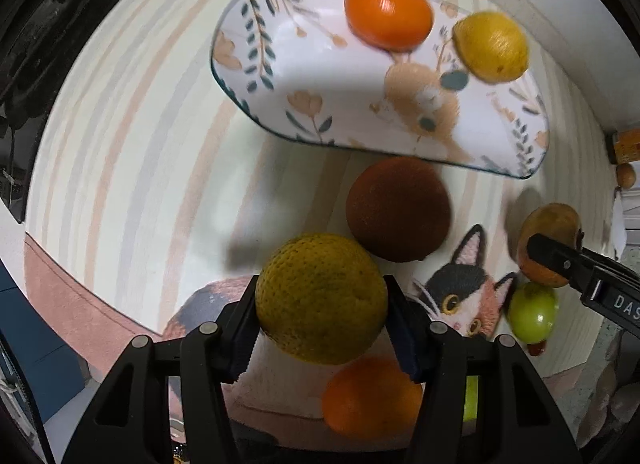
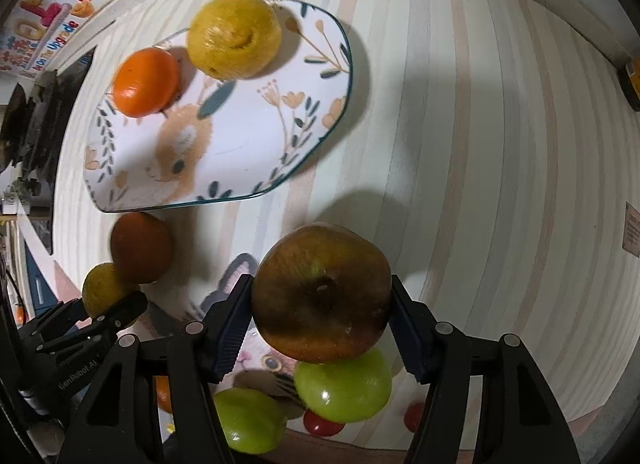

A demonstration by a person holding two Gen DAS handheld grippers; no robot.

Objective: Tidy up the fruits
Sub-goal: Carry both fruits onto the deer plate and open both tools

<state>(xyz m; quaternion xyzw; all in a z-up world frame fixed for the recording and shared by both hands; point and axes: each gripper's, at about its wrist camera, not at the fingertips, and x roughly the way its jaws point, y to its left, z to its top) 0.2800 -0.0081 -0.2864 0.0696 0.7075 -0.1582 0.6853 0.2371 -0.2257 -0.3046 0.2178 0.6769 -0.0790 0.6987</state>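
Held items: left gripper (image 1: 320, 318), jaws closed on a dimpled yellow-green citrus fruit (image 1: 320, 298); right gripper (image 2: 322, 322), jaws closed on a brownish-red apple (image 2: 322, 290). Both fruits are carried above a cat-printed cloth mat (image 1: 464, 296). On the striped bench (image 2: 460, 143): a rounded white ceramic plate with rabbit and flower print (image 1: 312, 75), bearing a glossy orange fruit (image 1: 388, 11) and a yellow lemon-like fruit (image 1: 494, 47) just beside each other. Near the plate's edge, a dark brown round fruit (image 1: 398, 207). Under the apple, two green fruits (image 2: 344, 388).
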